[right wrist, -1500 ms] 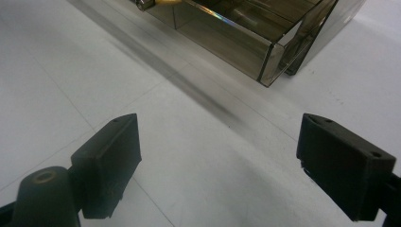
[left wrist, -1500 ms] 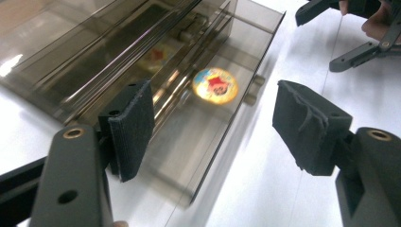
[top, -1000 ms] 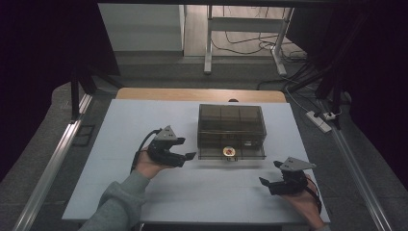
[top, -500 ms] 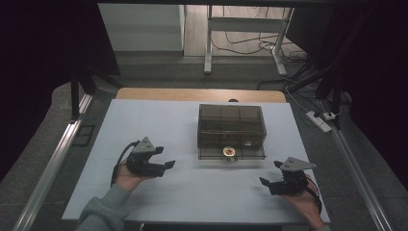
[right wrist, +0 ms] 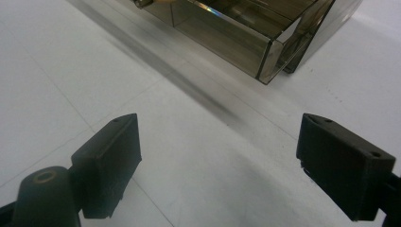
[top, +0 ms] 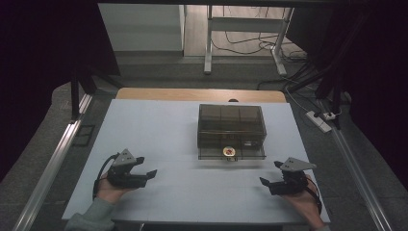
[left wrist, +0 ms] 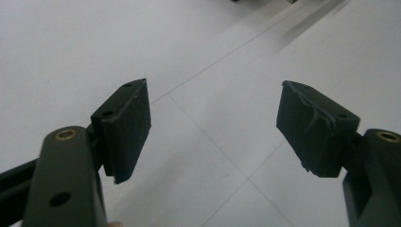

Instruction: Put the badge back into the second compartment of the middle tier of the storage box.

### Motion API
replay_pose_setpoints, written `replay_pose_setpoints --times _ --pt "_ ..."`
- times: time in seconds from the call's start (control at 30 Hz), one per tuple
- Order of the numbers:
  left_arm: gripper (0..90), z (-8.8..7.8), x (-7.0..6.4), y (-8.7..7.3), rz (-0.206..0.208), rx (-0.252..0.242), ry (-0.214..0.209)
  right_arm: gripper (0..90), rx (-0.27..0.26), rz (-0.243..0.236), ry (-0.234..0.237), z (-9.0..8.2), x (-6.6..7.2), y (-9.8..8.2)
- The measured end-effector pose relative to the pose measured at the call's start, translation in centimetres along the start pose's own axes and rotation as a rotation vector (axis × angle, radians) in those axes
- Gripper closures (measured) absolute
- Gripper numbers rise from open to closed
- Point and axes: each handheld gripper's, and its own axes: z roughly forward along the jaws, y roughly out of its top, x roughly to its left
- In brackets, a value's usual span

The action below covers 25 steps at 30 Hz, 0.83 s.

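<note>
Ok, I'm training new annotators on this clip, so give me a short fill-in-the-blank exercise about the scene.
1. The smoky transparent box stands on a ___ table.
2. Nothing sits between the pads of the left claw; its jaws stand ___.
3. The small round item lies in the box's ___ compartment, on the side nearest the person.
4. The right claw holds ___.

Missing words: white; open; front; nothing

I see white tabletop [top: 159, 125] | smoky clear box [top: 231, 126] resting right of centre, toward far edge | my view from above
</note>
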Motion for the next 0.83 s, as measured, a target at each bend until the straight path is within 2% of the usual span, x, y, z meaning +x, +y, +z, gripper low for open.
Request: replay_pose_setpoints --times 0.2,0.43,0.83 --pt "26.2 -0.14 0.23 -0.58 -0.001 0.008 0.014 13.9 -0.004 0.000 0.000 -0.05 -0.04 -0.03" --pt "25.7 0.18 0.08 -0.54 0.022 0.023 0.018 14.0 -0.005 -0.003 -0.004 -0.11 -0.08 -0.04" --pt "25.2 0.32 0.22 -0.59 0.024 0.028 0.023 14.0 -0.008 -0.003 -0.003 -0.10 -0.04 0.00"
